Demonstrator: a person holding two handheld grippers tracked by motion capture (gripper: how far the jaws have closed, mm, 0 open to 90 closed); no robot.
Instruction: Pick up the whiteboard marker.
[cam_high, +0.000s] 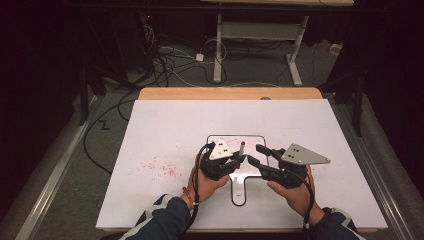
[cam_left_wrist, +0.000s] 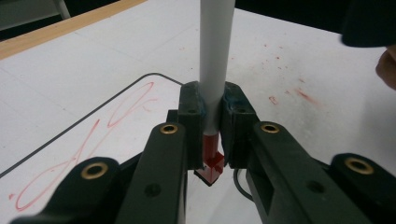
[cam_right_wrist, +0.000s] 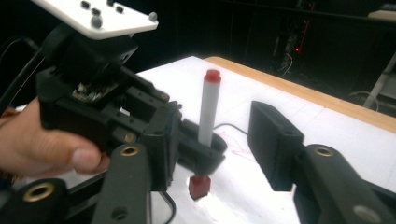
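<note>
While the left tool (cam_left_wrist: 212, 128) pinched the marker (cam_left_wrist: 215, 60) upright over the counter (cam_high: 165, 130)
Its long axis stood vertical; the right tool (cam_right_wrist: 212, 144), jaws spread, flanked it without touching

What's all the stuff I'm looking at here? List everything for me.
marker: one, white barrel with red ends, upright, clamped in the left tool.
whiteboard: one, white, covering most of the table, with a black outline and red scribbles near the tools.
red specks: a scatter, on the whiteboard left of the tools.
table: one, wooden edge showing beyond the whiteboard.
second table: one, white-framed, on the floor behind.
cables: several, black and white, on the floor behind.
left tool: one, black, shut on the marker.
right tool: one, black, jaws open beside the marker.
hands: two, in dark striped sleeves.
</note>
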